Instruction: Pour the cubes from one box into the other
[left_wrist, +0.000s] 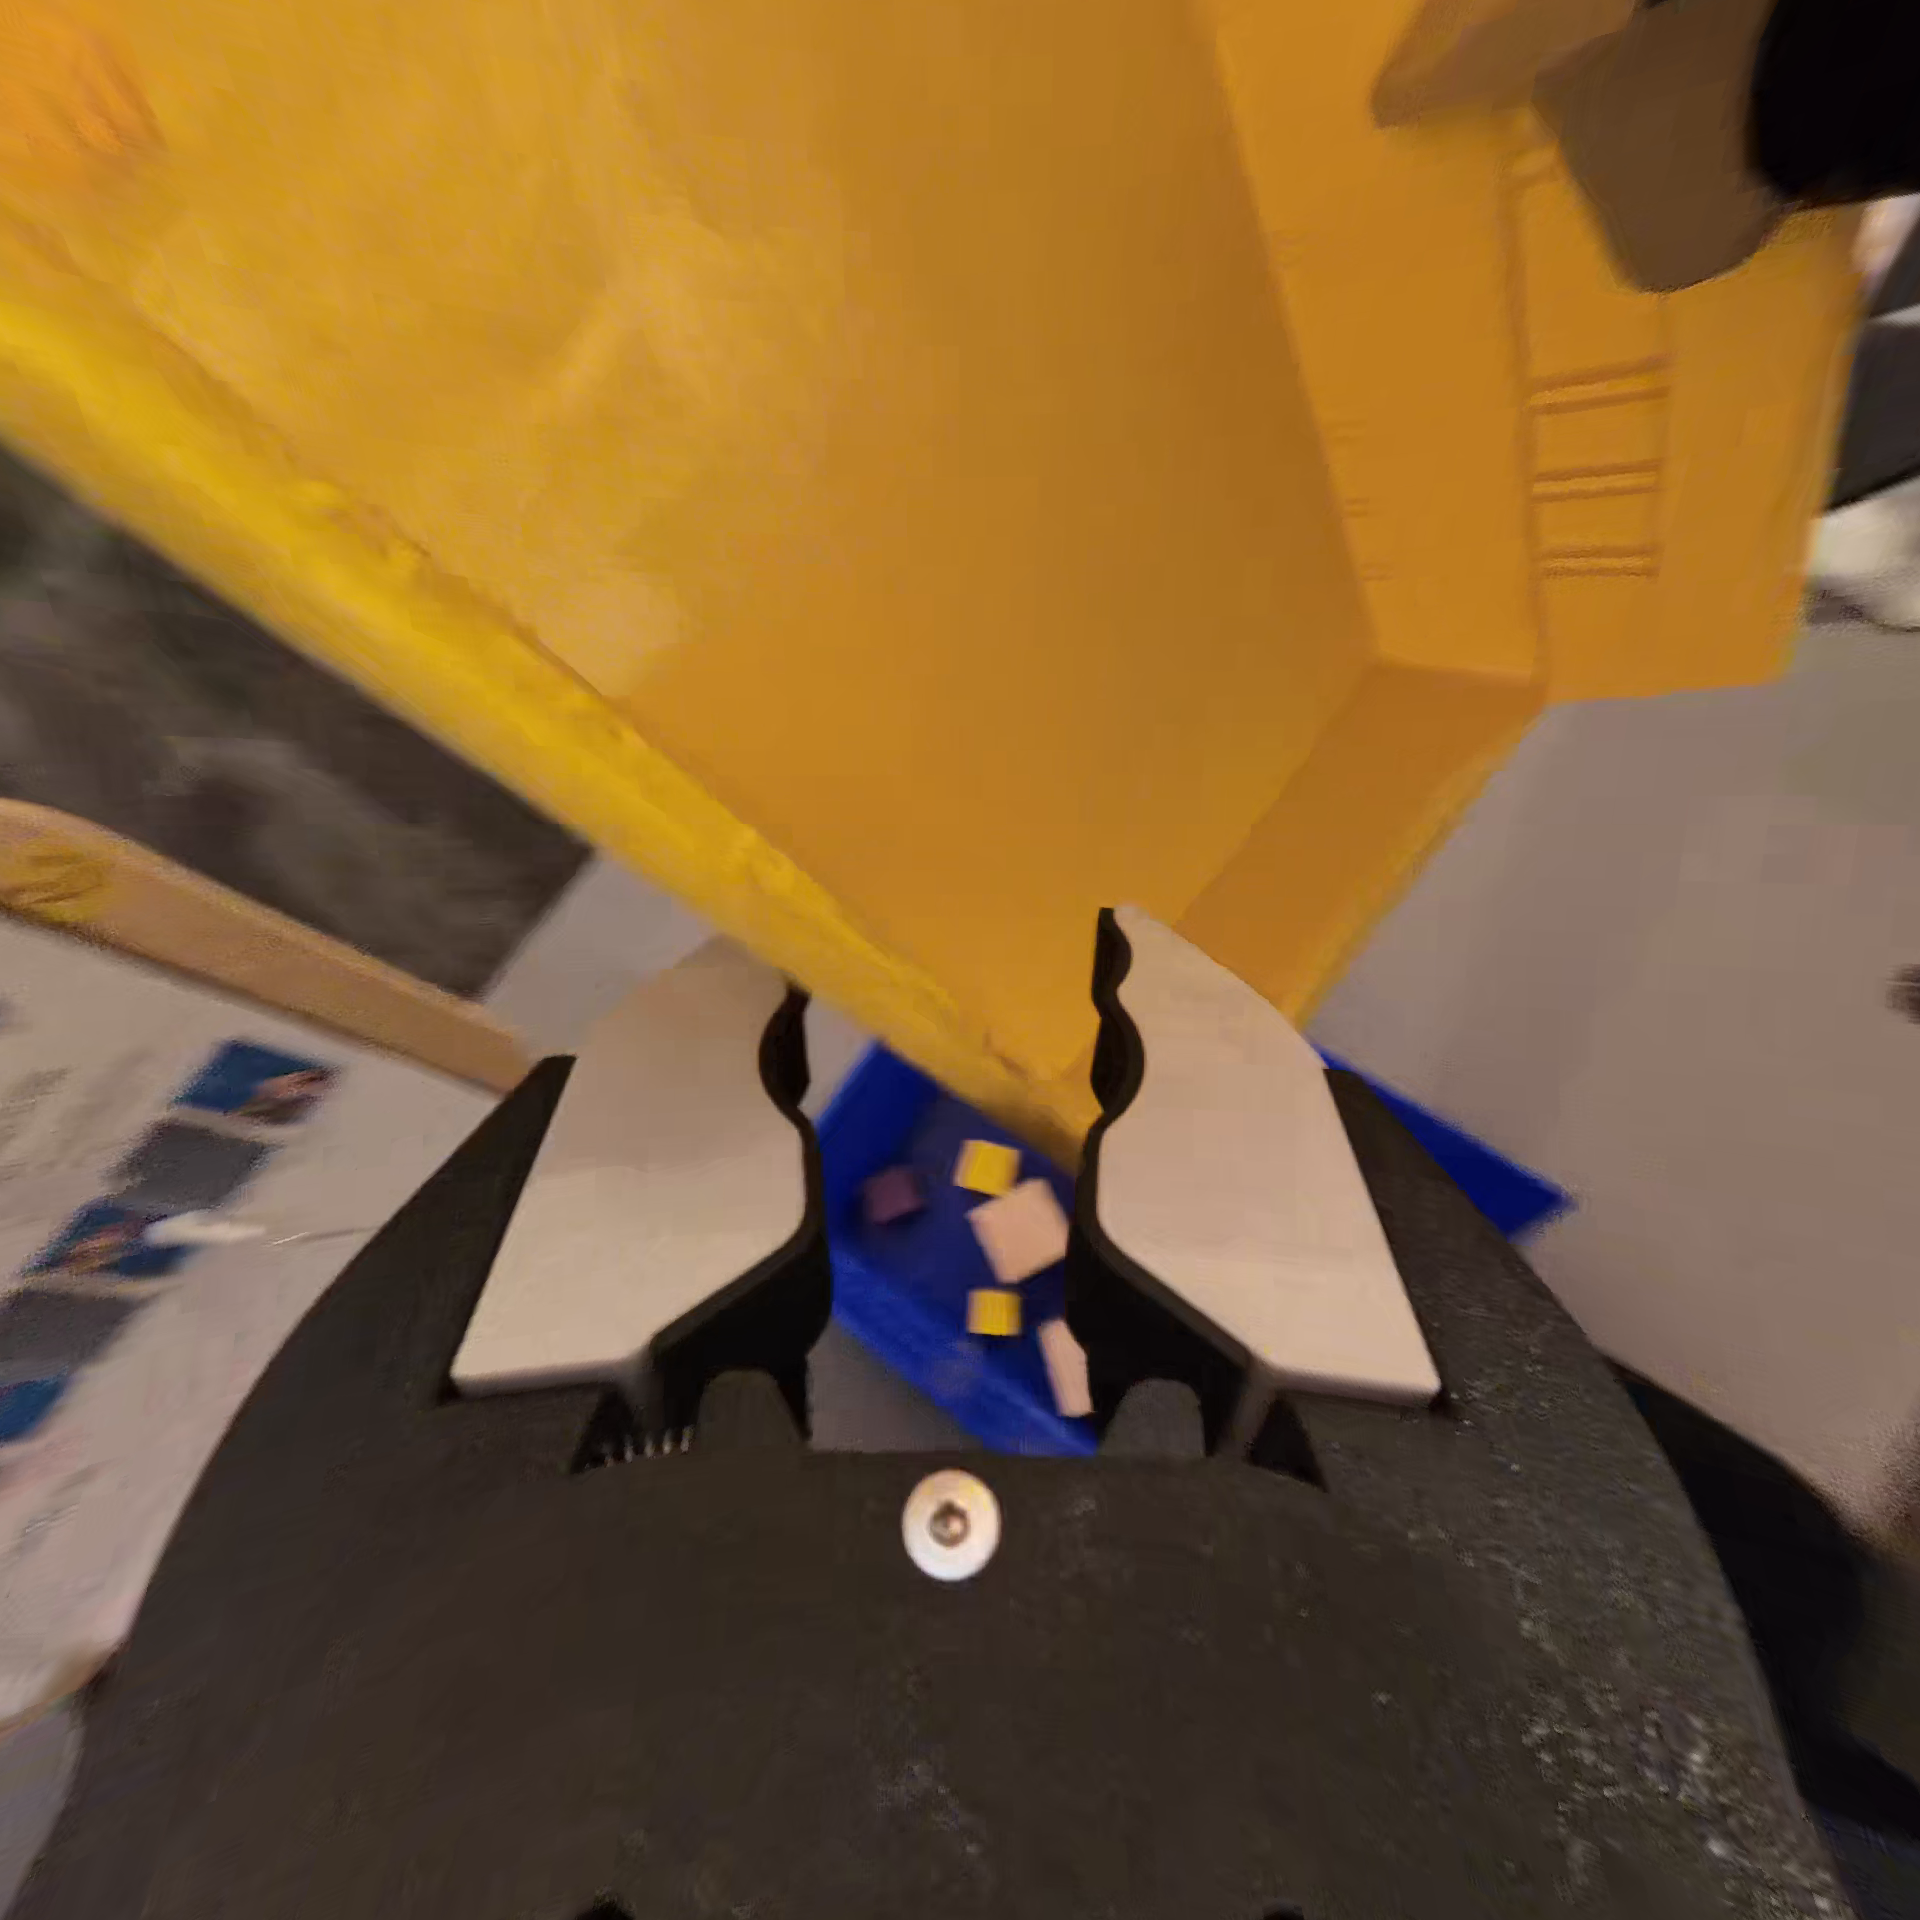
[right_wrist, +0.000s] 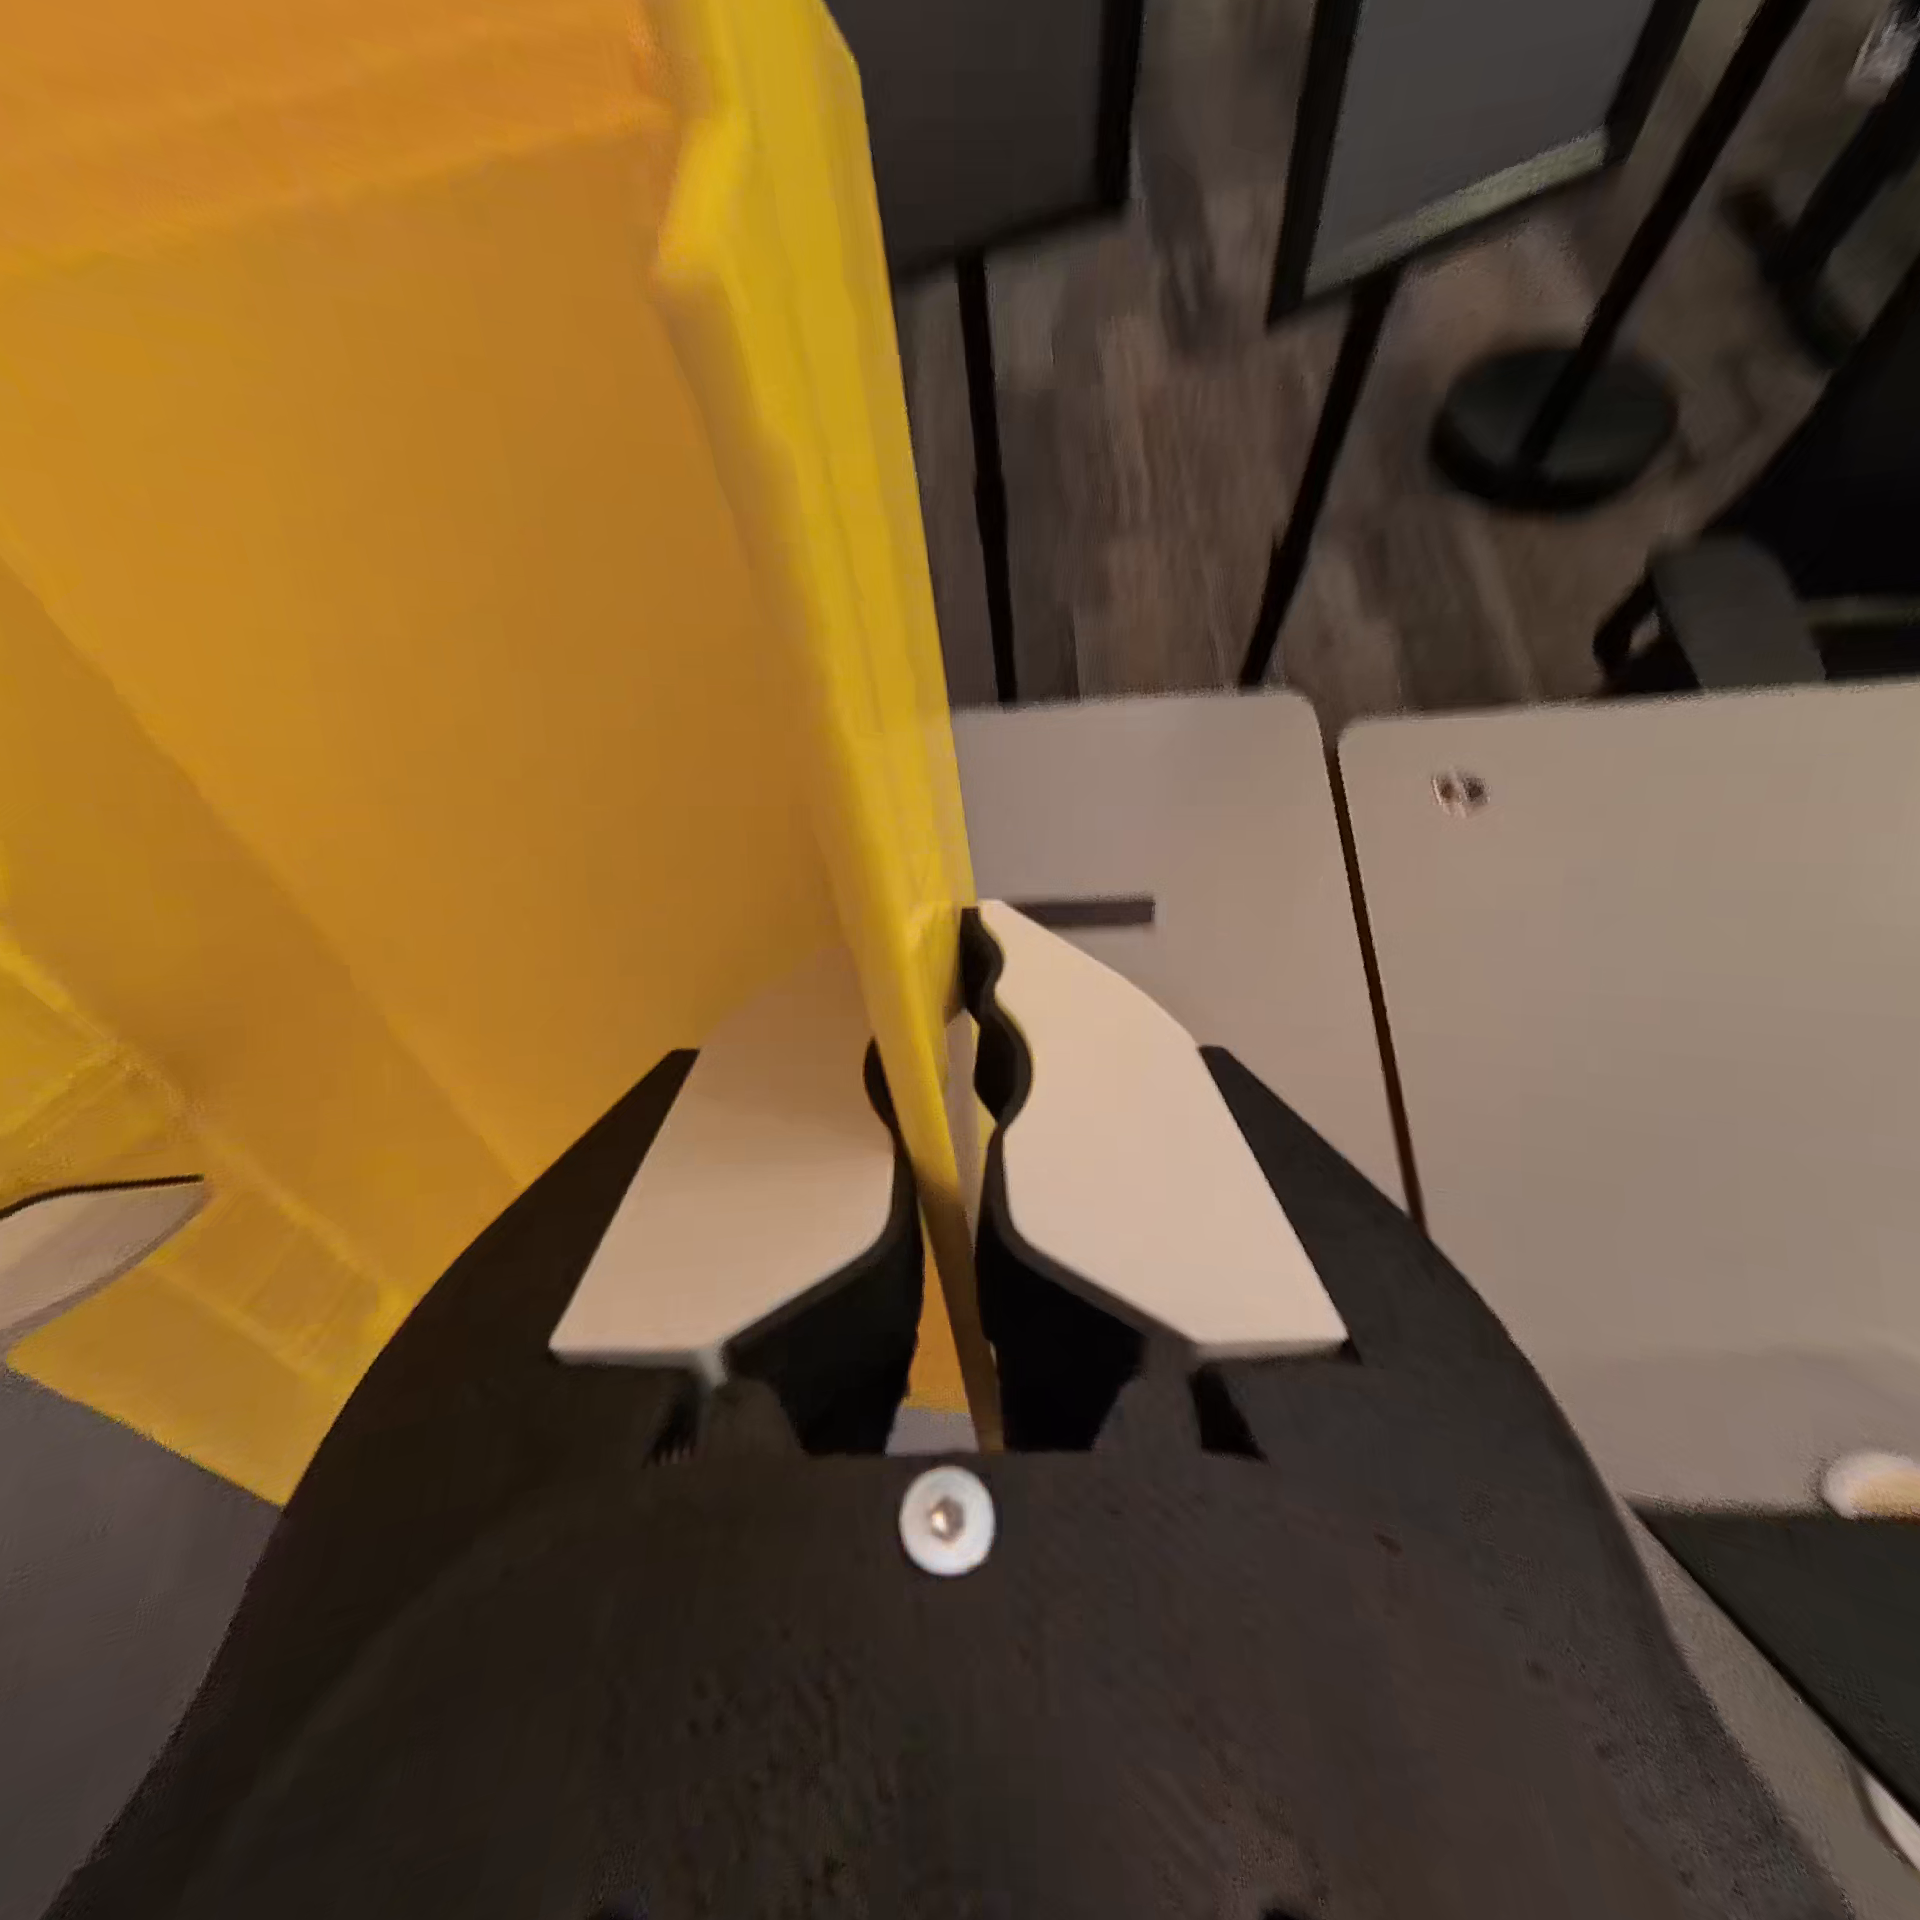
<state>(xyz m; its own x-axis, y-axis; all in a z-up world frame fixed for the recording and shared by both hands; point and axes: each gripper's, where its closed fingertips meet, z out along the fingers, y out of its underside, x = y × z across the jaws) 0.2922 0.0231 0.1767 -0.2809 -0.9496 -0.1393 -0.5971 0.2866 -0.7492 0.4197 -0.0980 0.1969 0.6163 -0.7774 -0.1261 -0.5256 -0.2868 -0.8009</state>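
- The yellow box (left_wrist: 831, 468), matt plastic with faintly ribbed walls, is tipped steeply above the blue box (left_wrist: 914, 1320); its lower corner hangs over the blue one's interior.
- The left gripper (left_wrist: 951, 1029) has black fingers with wavy inner edges and pale flat plates. Its jaws stand part-spread around the yellow box's low corner; whether they actually pinch it, I cannot tell.
- In the blue box lie small cubes: two yellow (left_wrist: 985, 1164), one purple (left_wrist: 891, 1195), and two pale blocks (left_wrist: 1020, 1228).
- The right gripper (right_wrist: 935, 997) is pressed together on the thin rim wall of the yellow box (right_wrist: 416, 571), which runs edge-on between its fingers.
- The other gripper shows blurred at the top right of the left wrist view, against the box's ribbed end.
- The bench (right_wrist: 1610, 1039) is smooth grey panels with rounded corners; beyond is a wood-grain floor (right_wrist: 1143, 468) and black frame legs.
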